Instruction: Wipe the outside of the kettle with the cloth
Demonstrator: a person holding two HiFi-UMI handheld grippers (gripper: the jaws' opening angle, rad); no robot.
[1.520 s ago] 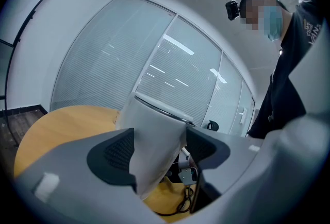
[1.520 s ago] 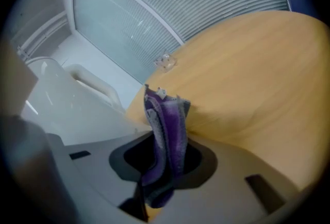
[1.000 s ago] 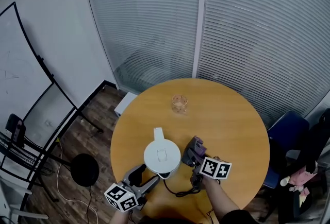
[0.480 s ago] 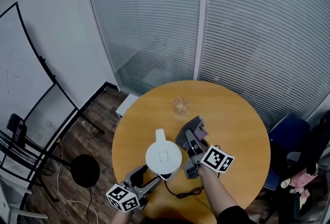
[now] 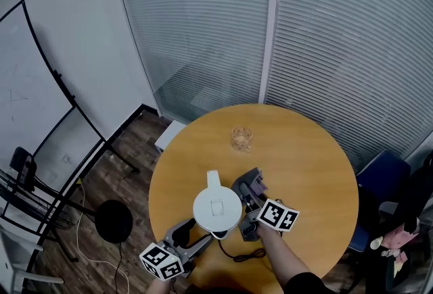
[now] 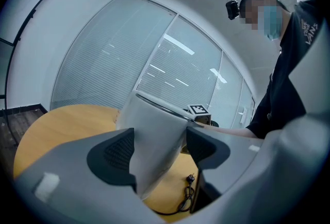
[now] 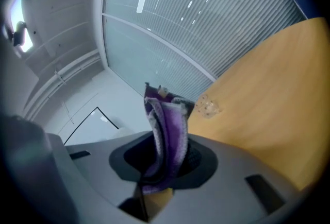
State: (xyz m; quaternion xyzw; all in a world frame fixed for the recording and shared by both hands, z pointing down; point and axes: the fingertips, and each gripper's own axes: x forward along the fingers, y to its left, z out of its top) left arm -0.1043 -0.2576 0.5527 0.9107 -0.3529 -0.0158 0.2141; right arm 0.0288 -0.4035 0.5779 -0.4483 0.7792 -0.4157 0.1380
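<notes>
A white kettle stands on the round wooden table, near its front edge. My left gripper reaches it from the lower left and is shut on the kettle's handle, which fills the gap between the jaws of the left gripper. My right gripper is just right of the kettle, shut on a folded purple and grey cloth. In the right gripper view the cloth stands up out of the right gripper. Whether the cloth touches the kettle is unclear.
The kettle's black power cord lies coiled by the table's front edge. A small clear glass stands farther back on the table. A whiteboard stand is at the left, a blue chair at the right.
My right gripper lifted the cloth up and away from the kettle, then came back down close beside it. The left gripper has kept its hold on the handle.
</notes>
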